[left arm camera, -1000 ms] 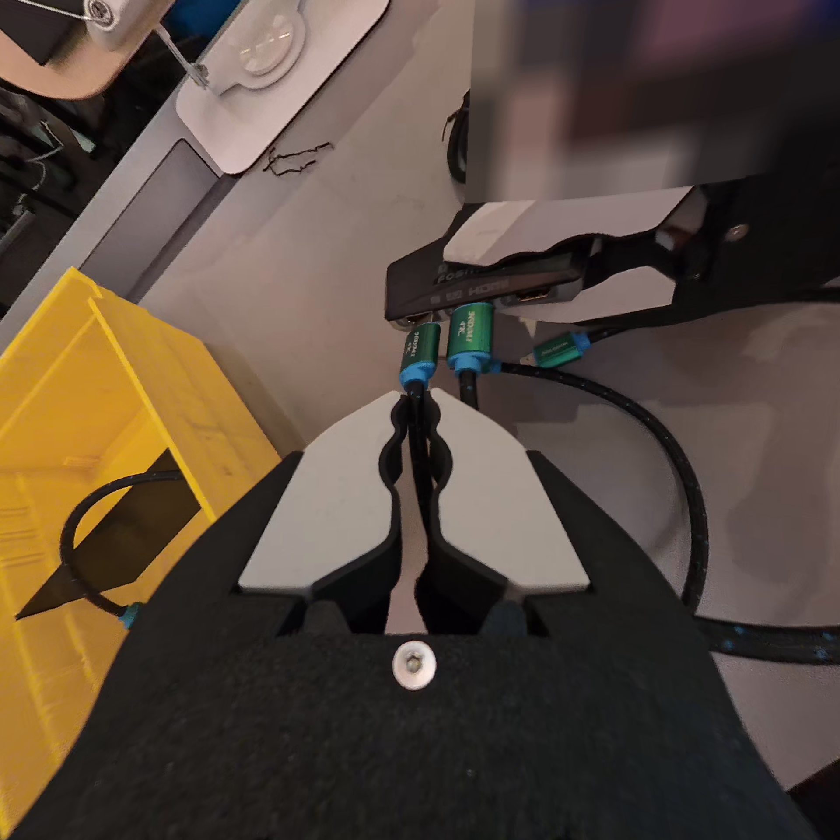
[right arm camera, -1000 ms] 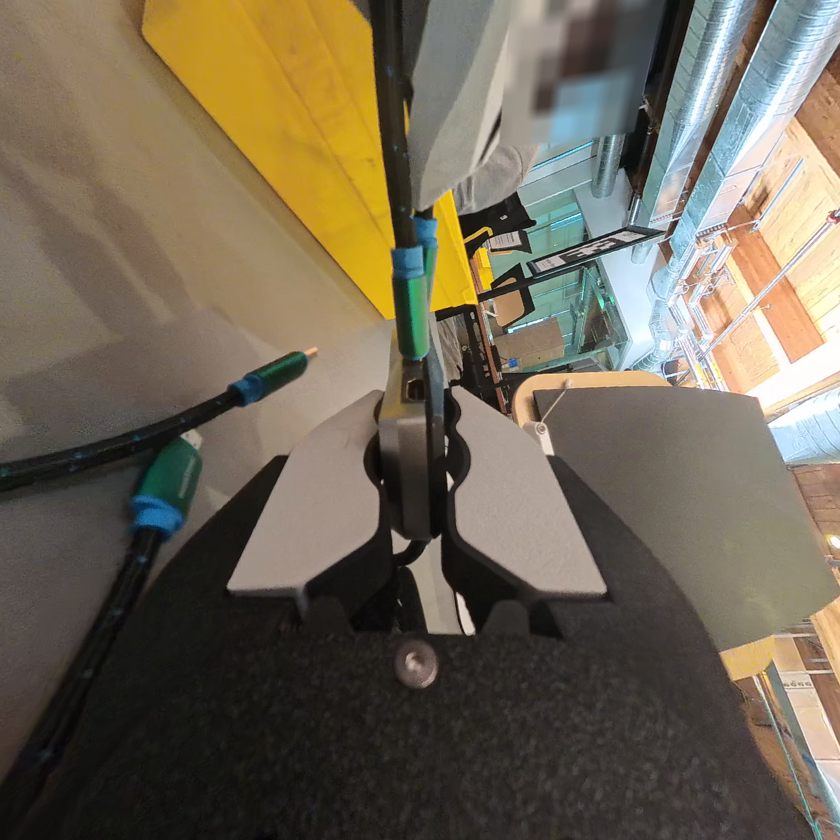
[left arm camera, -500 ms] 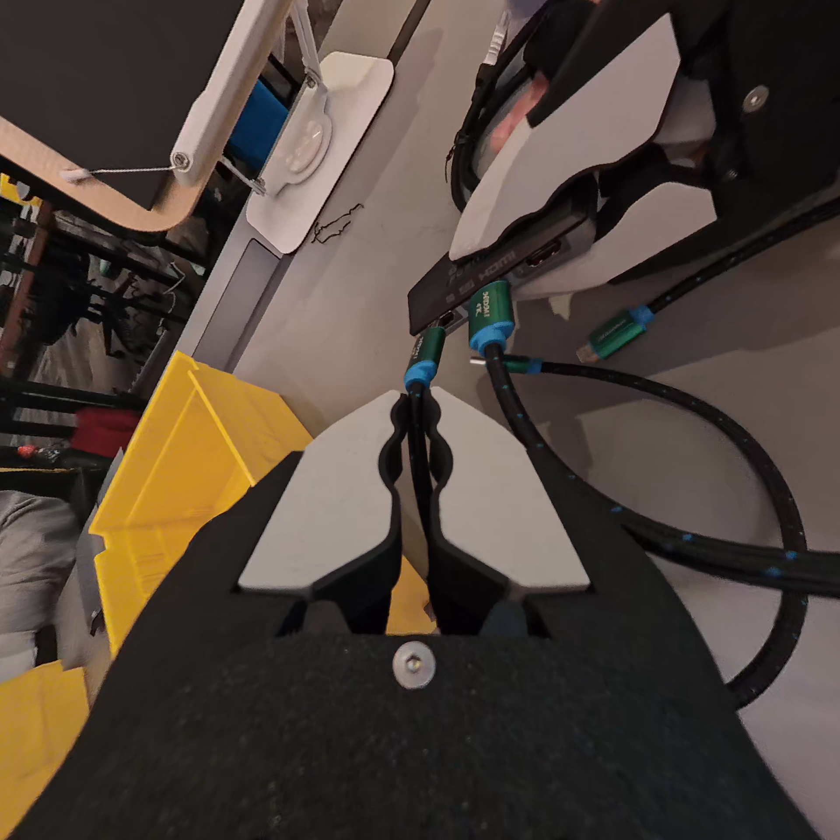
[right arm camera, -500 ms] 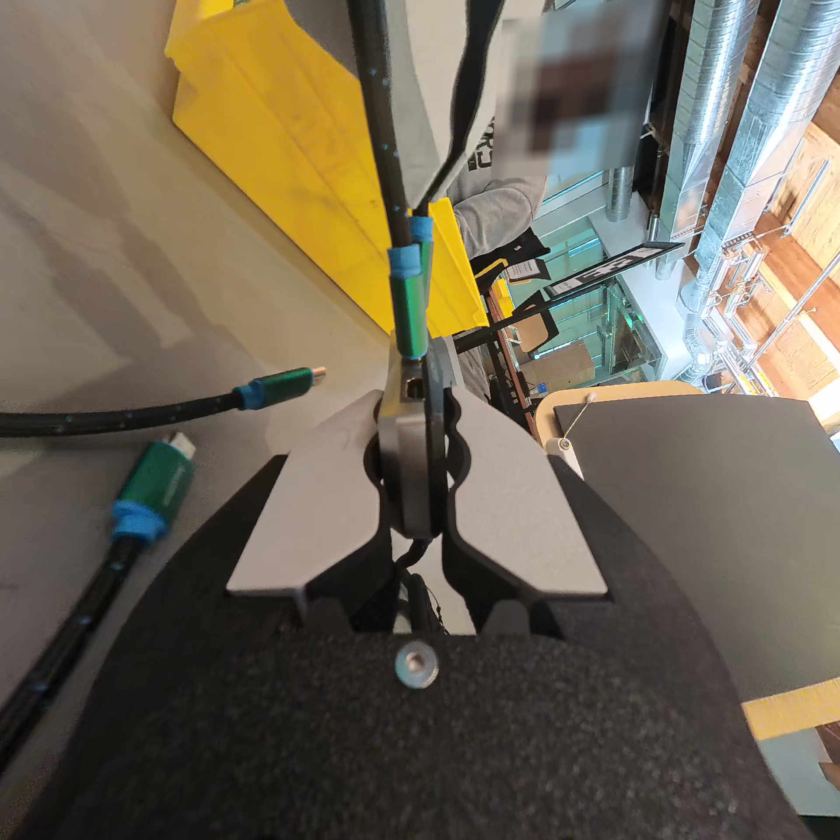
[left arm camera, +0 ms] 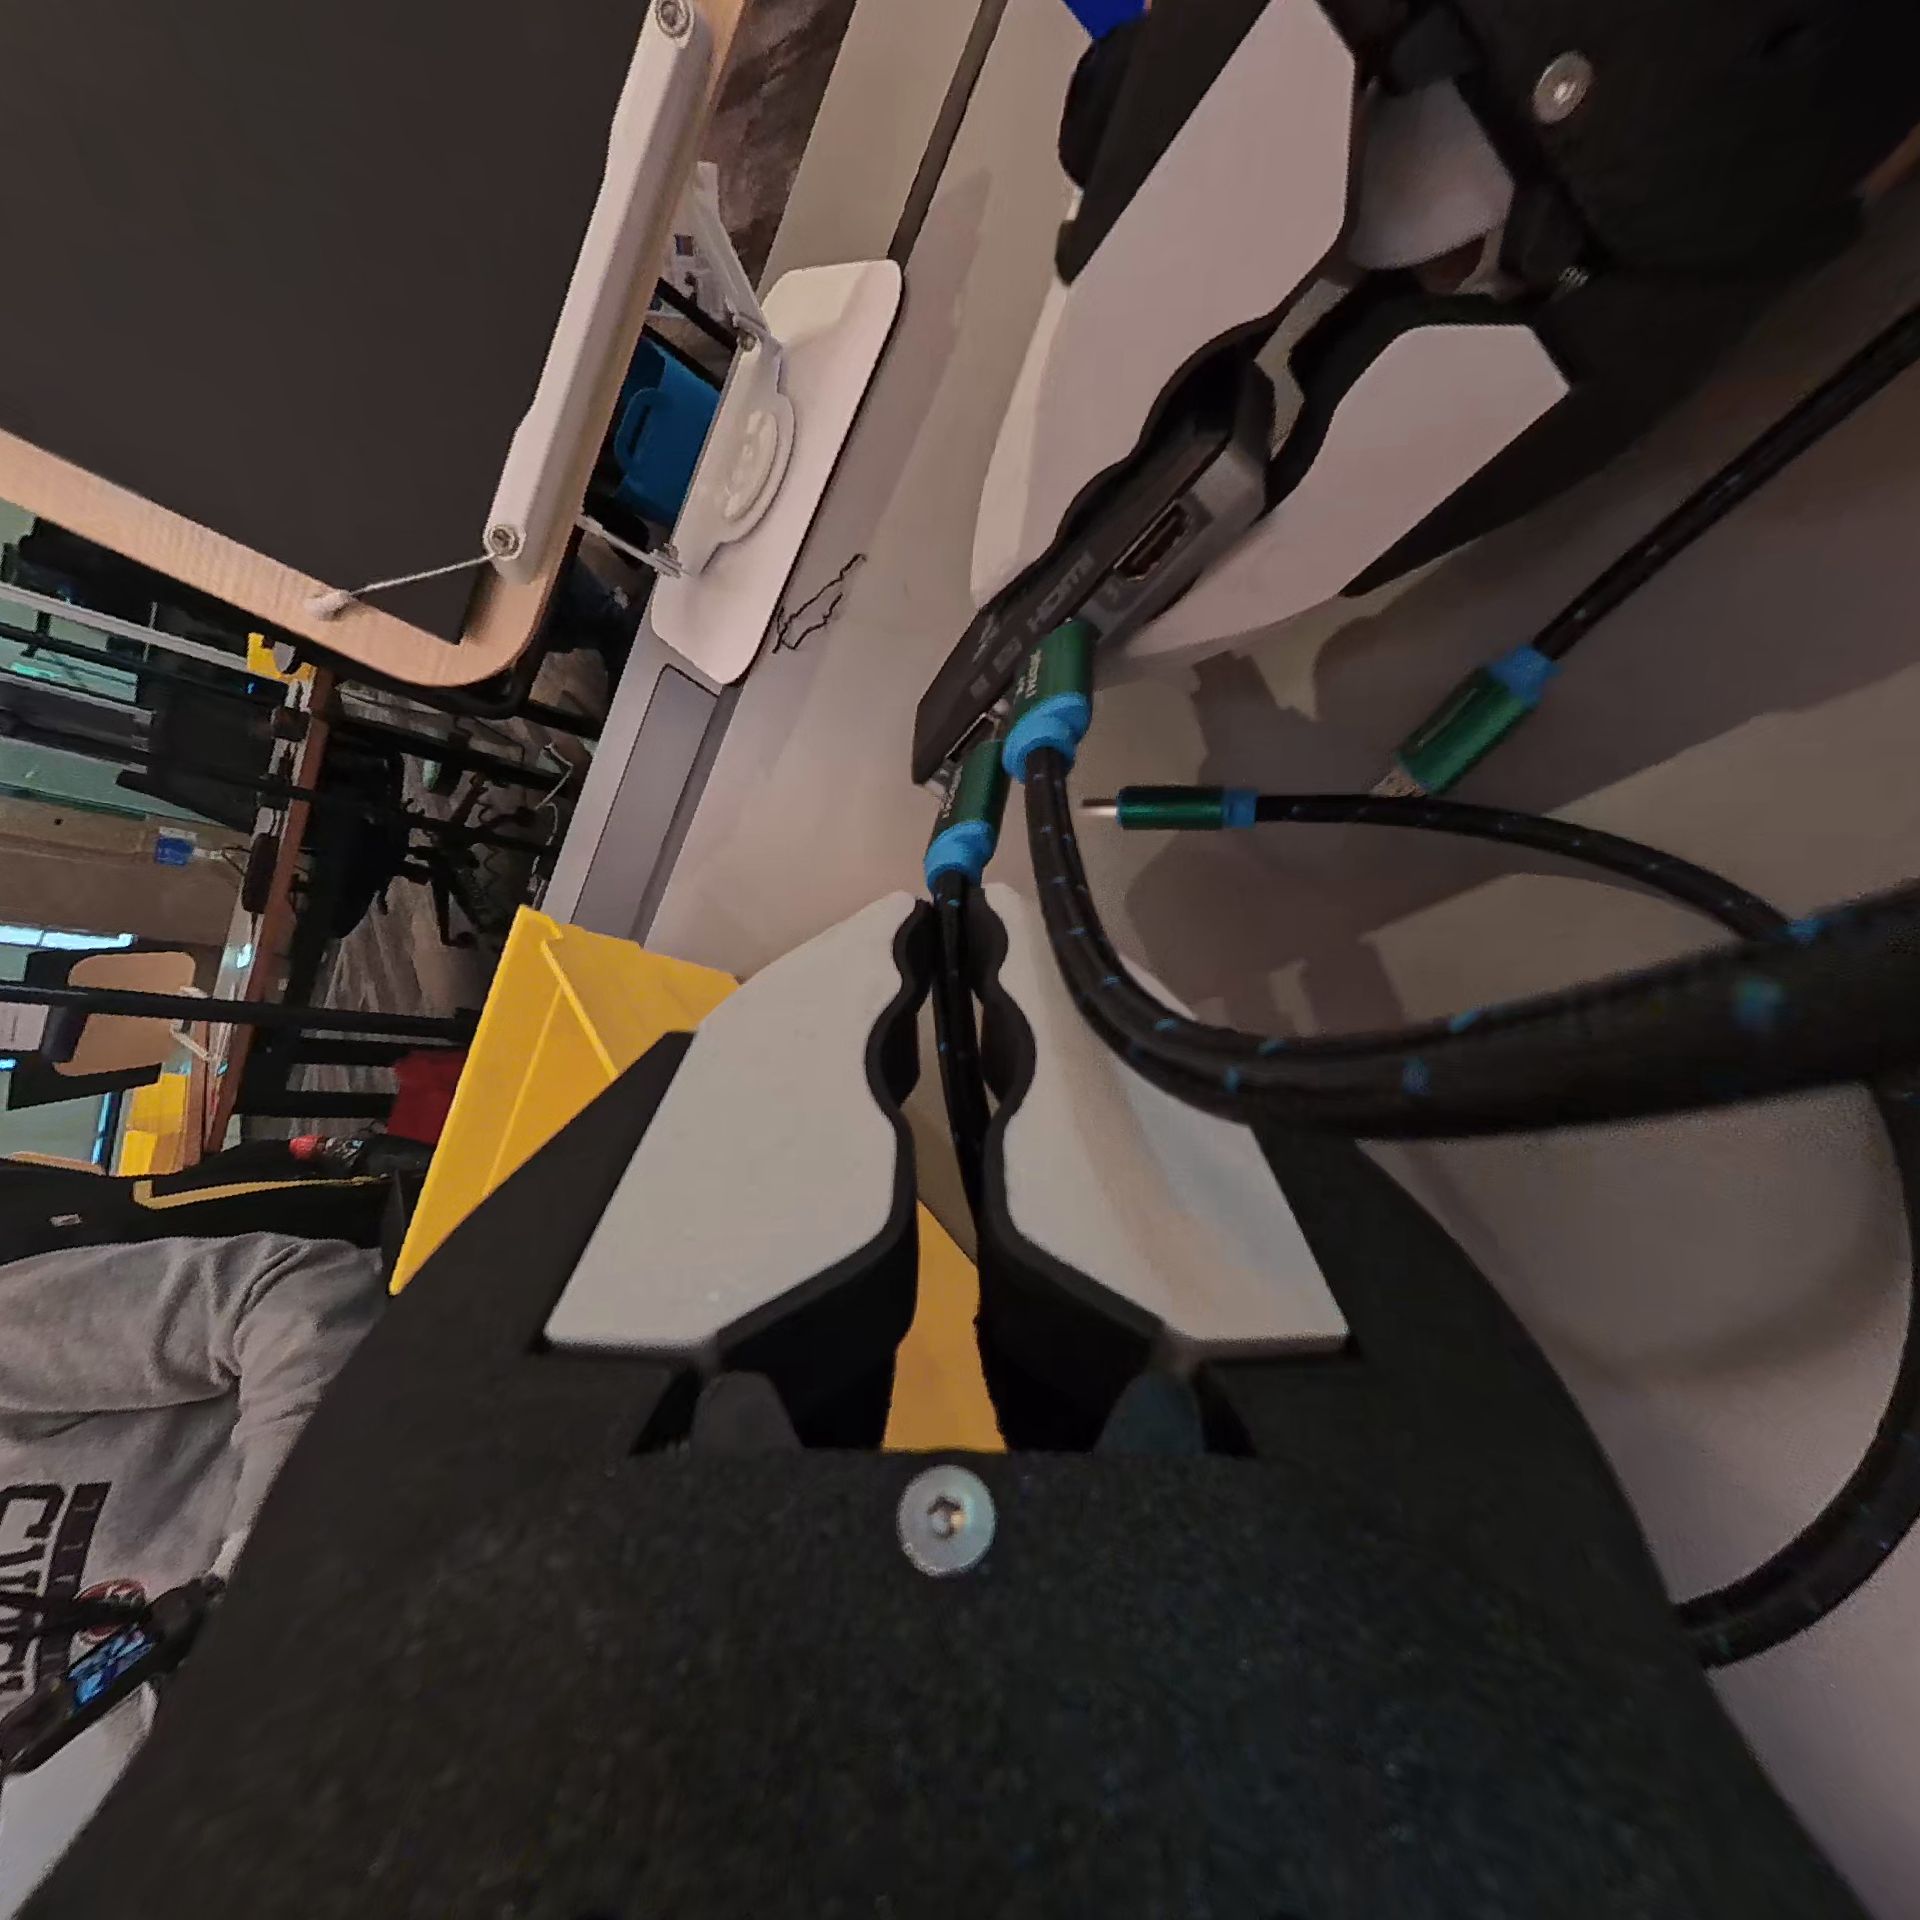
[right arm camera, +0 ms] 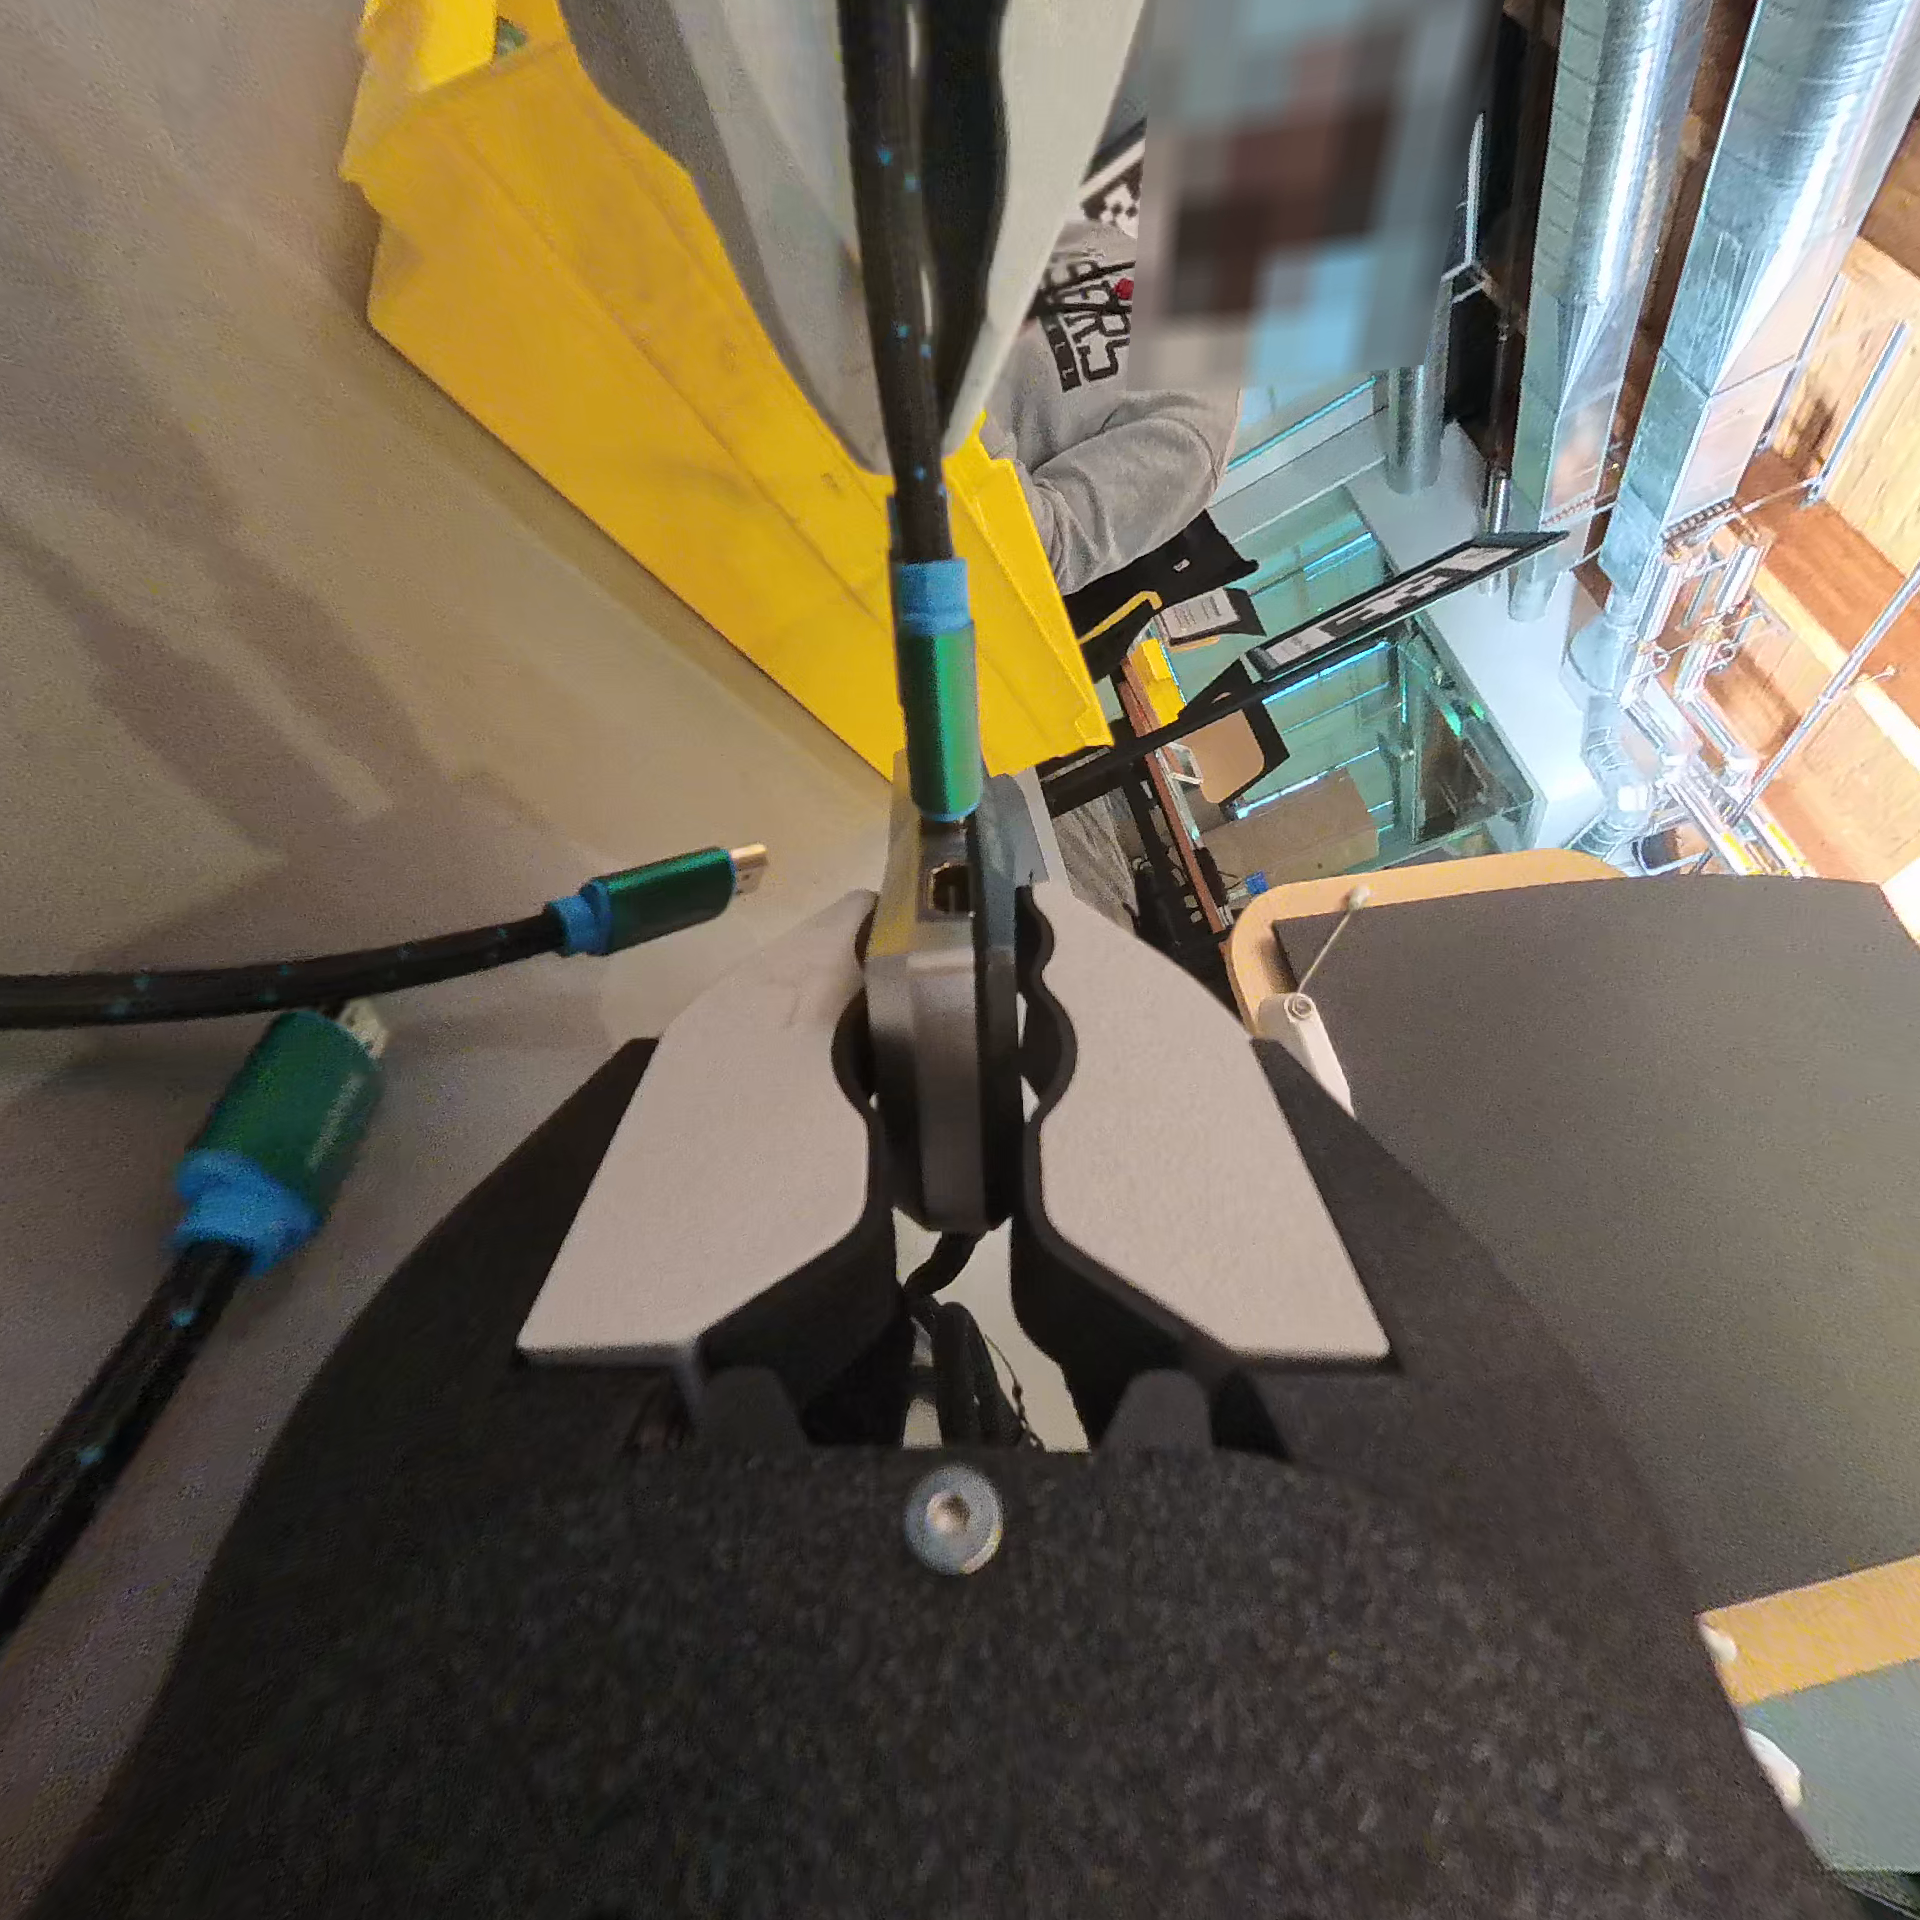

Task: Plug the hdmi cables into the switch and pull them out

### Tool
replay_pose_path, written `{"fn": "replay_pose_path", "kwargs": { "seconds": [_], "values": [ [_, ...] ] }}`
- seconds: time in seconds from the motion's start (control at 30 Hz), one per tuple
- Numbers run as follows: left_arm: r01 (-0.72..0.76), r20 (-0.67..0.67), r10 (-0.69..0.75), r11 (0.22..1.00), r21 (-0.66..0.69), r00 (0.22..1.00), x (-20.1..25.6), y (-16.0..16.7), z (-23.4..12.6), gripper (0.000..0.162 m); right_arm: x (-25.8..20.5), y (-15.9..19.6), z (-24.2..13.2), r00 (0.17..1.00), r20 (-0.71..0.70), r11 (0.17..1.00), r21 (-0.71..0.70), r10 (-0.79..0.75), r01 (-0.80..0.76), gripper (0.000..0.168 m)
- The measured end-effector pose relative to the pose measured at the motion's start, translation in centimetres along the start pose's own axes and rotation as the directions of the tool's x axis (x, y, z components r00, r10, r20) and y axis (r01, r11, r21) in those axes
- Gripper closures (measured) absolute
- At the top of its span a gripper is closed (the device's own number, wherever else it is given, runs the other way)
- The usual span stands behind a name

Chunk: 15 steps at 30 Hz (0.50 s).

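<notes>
The left gripper (left arm camera: 954, 925) is clenched on a thin black braided cable (left arm camera: 958, 1029) flecked with blue, just behind its blue collar. That cable ends in a slim green metal plug (left arm camera: 975, 795) whose tip meets the near end of the switch (left arm camera: 1049, 613); whether it is fully seated cannot be told. The switch is a flat dark slab with a grey metal edge, held off the desk (right arm camera: 260, 644) between the fingers of the right gripper (right arm camera: 943, 904), which is clamped on its two broad faces. A thicker braided cable with a wider green plug (left arm camera: 1047, 681) sits in the port beside the thin one, and the next port (left arm camera: 1153, 540) along the grey edge is open. In the right wrist view the switch stands on edge, the plugged connector (right arm camera: 938, 717) rising straight from its far end. Two loose plugs lie near each other on the pale desk: a slim green one (right arm camera: 655, 899) with a gold tip and a fatter green one (right arm camera: 286, 1122) with a blue collar. A yellow bin (right arm camera: 665, 416) stands behind them.
</notes>
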State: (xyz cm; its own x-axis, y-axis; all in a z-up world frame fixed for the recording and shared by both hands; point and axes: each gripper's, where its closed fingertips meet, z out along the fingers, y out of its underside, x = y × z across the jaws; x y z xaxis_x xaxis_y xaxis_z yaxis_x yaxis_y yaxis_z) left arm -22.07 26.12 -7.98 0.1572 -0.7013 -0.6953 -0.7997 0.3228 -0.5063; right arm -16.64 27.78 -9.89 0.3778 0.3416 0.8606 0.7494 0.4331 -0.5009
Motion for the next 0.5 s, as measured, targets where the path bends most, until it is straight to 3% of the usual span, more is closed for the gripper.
{"fn": "replay_pose_path", "kwargs": {
  "seconds": [0.27,0.5],
  "values": [
    [0.034,-0.018,-0.034,0.999,-0.010,0.999,-0.10,0.28,0.16,0.156,-0.27,0.04,0.06,1.000,0.000,1.000,-0.005,-0.029,0.029,0.147],
    [-0.059,0.022,0.060,0.998,-0.027,0.998,0.14,0.32,0.18,0.156,-0.48,0.10,0.11,0.999,0.006,0.999,-0.011,-0.040,0.040,0.147]
  ]
}}
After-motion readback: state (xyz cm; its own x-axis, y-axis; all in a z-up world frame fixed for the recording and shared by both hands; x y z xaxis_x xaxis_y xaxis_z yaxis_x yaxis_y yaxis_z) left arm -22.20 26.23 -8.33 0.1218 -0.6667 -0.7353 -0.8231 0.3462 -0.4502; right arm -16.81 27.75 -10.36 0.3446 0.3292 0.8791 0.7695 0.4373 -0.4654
